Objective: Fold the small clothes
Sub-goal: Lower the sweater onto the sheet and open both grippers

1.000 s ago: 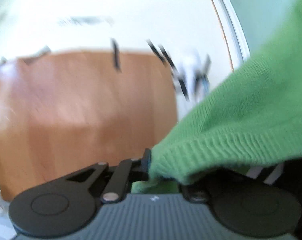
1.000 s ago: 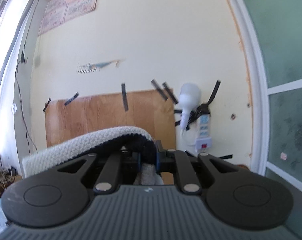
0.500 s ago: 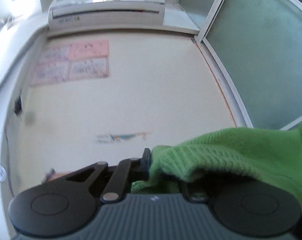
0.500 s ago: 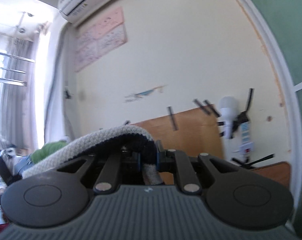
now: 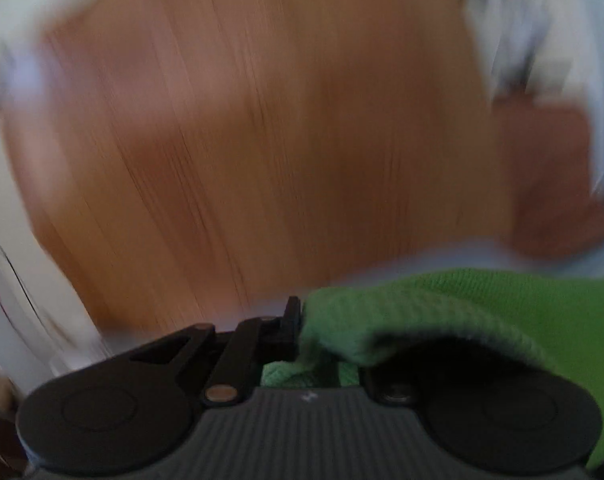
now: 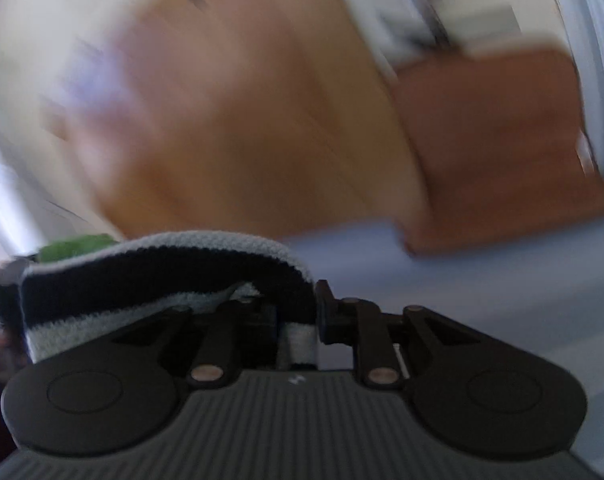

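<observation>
While pinched by left gripper (image 5: 302, 328), green knit (image 5: 481, 312).

Both views are taken from just behind the fingers, aimed forward. A blurred wooden panel (image 5: 262, 140) (image 6: 242, 120) and pale wall are shared.

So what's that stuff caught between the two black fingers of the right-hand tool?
In the right wrist view, a black-and-white striped knit cuff sits between the fingers of the right tool, whose jaws are opening.

Blurred pale bluish surface (image 6: 501, 288), a brown board (image 6: 501, 152) at its far edge.
</observation>
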A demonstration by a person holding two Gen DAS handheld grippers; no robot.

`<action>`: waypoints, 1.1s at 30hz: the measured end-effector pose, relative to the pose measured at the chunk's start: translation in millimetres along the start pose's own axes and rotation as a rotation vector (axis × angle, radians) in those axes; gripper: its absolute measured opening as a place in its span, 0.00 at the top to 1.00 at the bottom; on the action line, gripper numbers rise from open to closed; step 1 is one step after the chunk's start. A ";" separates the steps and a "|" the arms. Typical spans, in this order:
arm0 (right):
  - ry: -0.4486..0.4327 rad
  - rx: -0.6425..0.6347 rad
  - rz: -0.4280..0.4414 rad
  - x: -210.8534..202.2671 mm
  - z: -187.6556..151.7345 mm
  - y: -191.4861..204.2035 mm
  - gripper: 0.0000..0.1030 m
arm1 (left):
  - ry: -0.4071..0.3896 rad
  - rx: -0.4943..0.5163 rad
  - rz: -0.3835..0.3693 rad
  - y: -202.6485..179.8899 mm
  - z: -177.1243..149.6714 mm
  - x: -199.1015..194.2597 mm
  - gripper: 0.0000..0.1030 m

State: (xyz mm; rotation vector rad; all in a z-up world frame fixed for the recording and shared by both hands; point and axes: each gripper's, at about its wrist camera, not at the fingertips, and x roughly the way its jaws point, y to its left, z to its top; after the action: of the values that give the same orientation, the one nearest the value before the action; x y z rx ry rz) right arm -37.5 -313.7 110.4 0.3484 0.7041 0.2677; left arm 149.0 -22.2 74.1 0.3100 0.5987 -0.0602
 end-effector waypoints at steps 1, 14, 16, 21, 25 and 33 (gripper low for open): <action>0.051 0.013 -0.059 20.3 -6.4 -10.0 0.73 | 0.094 -0.014 0.004 -6.9 -11.2 36.1 0.91; 0.022 -0.235 -0.057 -25.3 -68.6 3.7 0.26 | 0.109 -0.006 0.013 -26.8 -31.9 92.9 0.88; 0.080 -0.246 -0.053 -5.9 -69.4 5.2 0.89 | 0.114 -0.024 0.002 -22.2 -27.3 86.0 0.90; -0.082 -0.457 -0.332 -11.1 -0.7 5.2 0.95 | 0.109 -0.139 -0.058 16.4 -3.0 54.3 0.90; -0.057 -0.616 -0.698 40.1 43.1 -27.0 0.59 | 0.223 -0.157 -0.119 5.4 11.2 76.6 0.66; -0.038 -0.578 -0.372 17.0 -11.8 4.7 0.51 | 0.176 -0.043 -0.098 24.6 -28.4 39.0 0.41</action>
State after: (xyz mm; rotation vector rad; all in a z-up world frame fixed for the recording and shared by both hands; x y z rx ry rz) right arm -33.5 -300.8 94.0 -0.3258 0.6101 0.1008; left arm 169.3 11.2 36.6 0.2454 0.7889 -0.1145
